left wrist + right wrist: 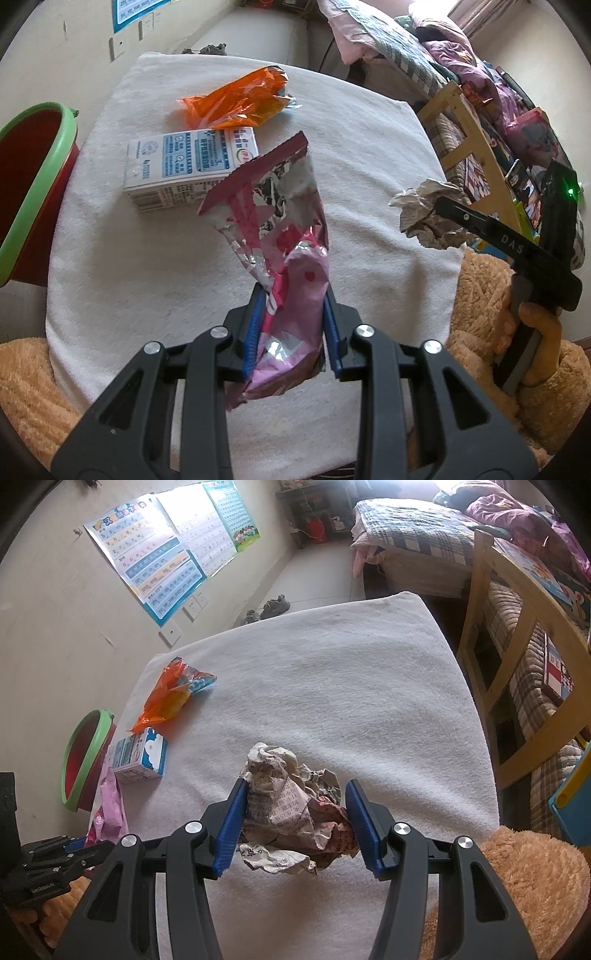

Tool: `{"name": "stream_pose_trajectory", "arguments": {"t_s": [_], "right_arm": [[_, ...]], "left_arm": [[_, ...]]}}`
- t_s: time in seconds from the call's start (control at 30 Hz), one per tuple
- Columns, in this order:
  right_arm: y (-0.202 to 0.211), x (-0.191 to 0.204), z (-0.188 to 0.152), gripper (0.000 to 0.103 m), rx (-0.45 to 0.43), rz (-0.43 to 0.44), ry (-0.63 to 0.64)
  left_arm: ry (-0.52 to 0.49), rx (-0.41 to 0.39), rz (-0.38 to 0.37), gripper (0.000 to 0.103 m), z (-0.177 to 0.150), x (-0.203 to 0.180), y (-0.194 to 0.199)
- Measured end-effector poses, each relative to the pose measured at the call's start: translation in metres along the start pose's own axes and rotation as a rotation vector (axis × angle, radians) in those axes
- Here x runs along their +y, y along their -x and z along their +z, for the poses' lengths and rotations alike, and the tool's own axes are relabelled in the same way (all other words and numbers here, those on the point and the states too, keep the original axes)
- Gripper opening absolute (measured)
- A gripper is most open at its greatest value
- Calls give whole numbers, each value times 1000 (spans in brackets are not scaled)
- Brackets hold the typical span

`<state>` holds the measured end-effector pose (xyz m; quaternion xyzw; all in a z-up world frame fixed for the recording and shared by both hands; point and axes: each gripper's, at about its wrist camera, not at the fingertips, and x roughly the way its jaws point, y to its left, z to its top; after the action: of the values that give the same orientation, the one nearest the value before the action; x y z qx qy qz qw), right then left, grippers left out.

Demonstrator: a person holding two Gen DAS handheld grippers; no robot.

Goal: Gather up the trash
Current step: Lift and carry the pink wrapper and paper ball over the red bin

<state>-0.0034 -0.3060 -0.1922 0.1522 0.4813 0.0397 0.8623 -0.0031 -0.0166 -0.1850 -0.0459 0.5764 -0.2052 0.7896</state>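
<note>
Bench (332,686) under a white towel carries the trash, with a red bucket (26,192) with a green rim standing off its left edge. A milk carton (184,166) lies on its side toward the left edge, and an orange wrapper (236,99) lies beyond it near the far left corner. The left gripper (291,332) has its fingers (255,332) clamped on a pink foil bag (284,240), narrowly apart, the bag standing up out of them above the towel. The right gripper (295,823) has its fingers (231,827) set wider, pressed on either side of a crumpled newspaper ball (295,812), held over the middle of the bench, nearer the front edge.
</note>
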Motion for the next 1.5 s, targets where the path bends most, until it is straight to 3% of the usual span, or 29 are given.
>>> {"name": "stream_pose_trajectory", "arguments": {"t_s": [0.4,0.73,1.27,1.5], "right_arm": [[12,15,-2,54,-30,0,60],[13,65,-11,54,-9,51,189],[16,124,-12,54,5,122,319],[6,175,3,54,2,188,391]], "left_arm": [[32,-108,43,28,4,10,32],[52,-251,167,28,9,28,71],[99,-327,251,28,8,58,101],[202,-328,293,28,6,107,105]]}}
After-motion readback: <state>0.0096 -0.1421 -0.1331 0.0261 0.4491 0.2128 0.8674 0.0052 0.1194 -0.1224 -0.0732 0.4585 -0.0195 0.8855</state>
